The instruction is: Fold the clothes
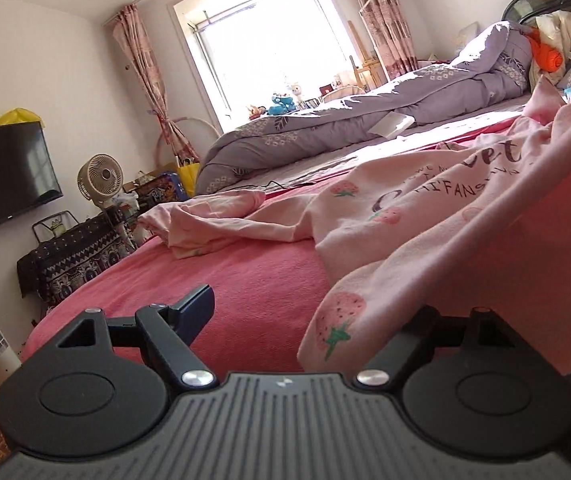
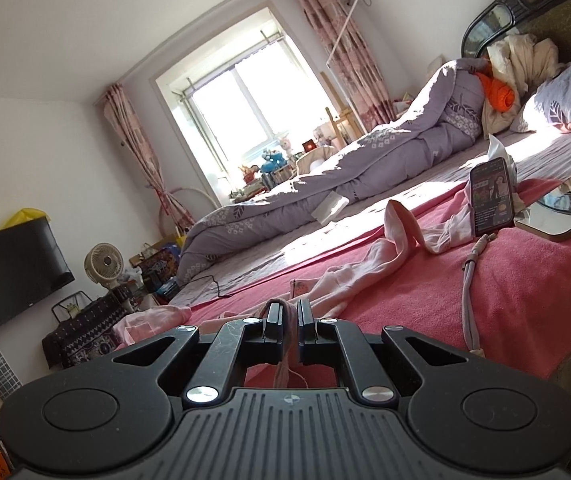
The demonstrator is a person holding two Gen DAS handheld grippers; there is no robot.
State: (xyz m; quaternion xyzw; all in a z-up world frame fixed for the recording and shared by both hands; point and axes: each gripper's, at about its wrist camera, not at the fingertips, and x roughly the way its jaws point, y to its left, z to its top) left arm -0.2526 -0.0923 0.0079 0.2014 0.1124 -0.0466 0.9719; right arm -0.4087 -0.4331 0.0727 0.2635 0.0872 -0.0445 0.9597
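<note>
While the right hand-held gripper (image 2: 288,316) is squeezed tight on a pinch of pink cloth, the left hand-held gripper (image 1: 305,300) stands wide open. One of the left one's fingers (image 1: 195,304) shows on the left, and the other is hidden under the cloth. The pink shirt (image 1: 425,216) has strawberries and dark letters on it. It lies crumpled on the red blanket (image 1: 245,280) of the bed, and its near edge drapes over the right side of the left hand-held gripper. In the right view the shirt (image 2: 337,280) runs from the closed jaws far away toward a phone (image 2: 491,200) that stands upright on the blanket. A mirror (image 2: 557,216) lies just beside the phone on the right. A grey cable (image 2: 470,276) trails near the phone. A purple quilt (image 1: 365,120) is heaped on the far side of the bed, near the bright window (image 1: 265,44).
</note>
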